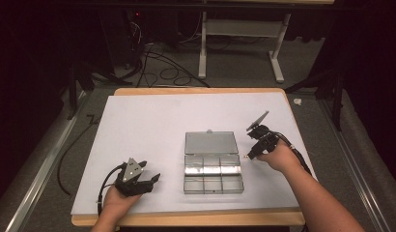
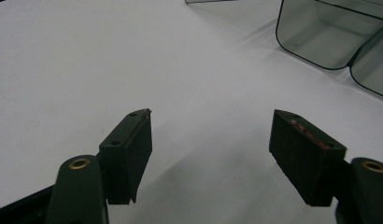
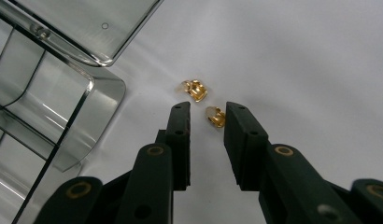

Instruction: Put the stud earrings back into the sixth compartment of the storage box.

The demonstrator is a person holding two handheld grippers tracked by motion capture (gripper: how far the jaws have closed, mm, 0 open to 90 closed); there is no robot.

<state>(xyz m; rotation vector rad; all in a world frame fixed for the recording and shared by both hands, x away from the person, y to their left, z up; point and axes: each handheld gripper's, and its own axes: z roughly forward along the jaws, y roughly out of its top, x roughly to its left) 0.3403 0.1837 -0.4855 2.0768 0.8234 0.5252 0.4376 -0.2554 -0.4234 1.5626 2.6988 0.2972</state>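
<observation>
just beside the clear box (image 3: 49,93), two gold clips (image 3: 196,89)

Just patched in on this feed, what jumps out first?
A clear compartment box lies open mid-table, lid flat behind it. Just off its right side, the right gripper has its jaws partly open around one of two small gold pieces, the other lying just beyond. The left gripper rests open near the front-left.

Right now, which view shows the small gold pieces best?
The right gripper view: two gold pieces lie sharp on the white sheet, one between the right tool's tips. In the high view they're a faint speck beside the clear organizer box.
</observation>
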